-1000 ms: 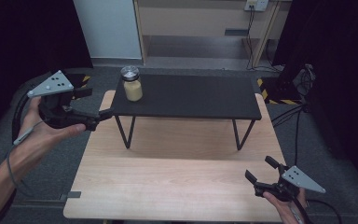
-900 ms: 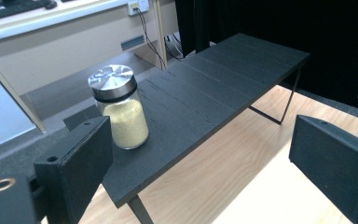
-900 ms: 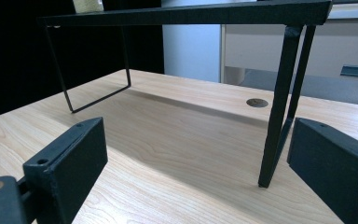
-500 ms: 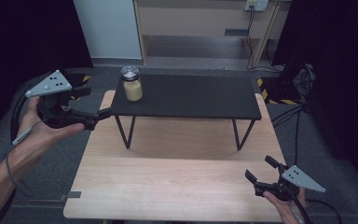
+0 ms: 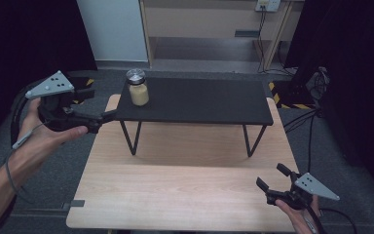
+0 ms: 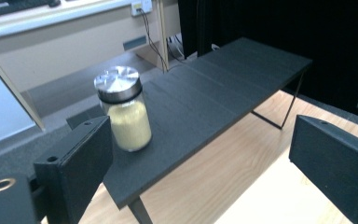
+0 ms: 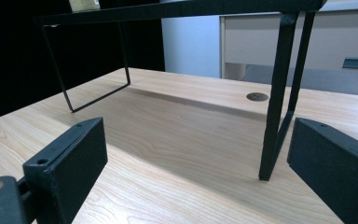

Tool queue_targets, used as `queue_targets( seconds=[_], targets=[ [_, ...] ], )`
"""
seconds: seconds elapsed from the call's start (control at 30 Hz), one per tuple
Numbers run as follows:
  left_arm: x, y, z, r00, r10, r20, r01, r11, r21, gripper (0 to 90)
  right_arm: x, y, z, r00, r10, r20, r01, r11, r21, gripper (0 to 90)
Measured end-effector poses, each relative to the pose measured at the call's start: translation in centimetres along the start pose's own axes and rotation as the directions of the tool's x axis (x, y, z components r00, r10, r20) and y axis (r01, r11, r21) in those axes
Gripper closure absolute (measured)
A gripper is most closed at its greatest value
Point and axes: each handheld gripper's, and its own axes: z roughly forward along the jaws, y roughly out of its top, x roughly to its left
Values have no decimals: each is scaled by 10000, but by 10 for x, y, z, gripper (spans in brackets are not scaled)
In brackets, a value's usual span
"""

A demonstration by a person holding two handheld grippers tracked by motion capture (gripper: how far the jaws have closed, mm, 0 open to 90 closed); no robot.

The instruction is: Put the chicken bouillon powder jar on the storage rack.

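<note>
On the far-left corner of the black shelf (image 5: 195, 100) stands the jar (image 5: 138, 87), upright, steel lid on, yellowish powder inside. Left gripper (image 5: 108, 115) at the shelf's left edge, jaws wide apart, near the jar but not touching; right gripper (image 5: 271, 183) low over the near-right of the wooden table (image 5: 175, 195), jaws also apart. Likely next a grasp: best to square the left jaws around the glass body below the lid, close gently.
</note>
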Motion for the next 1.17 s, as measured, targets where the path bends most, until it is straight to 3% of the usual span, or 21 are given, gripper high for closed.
queue_targets(
  seconds=[0.3, 1.17],
  targets=[
    [-3, 4, 5, 9995, 256, 167, -259, 9995, 180, 57, 4, 3, -3, 9999, -136, 53, 136, 9998, -150, 50],
    [-2, 2, -2, 9997, 228, 114, -227, 9997, -43, 57, 5, 4, -2, 9998, -180, 43, 180, 9998, -121, 50]
  ],
)
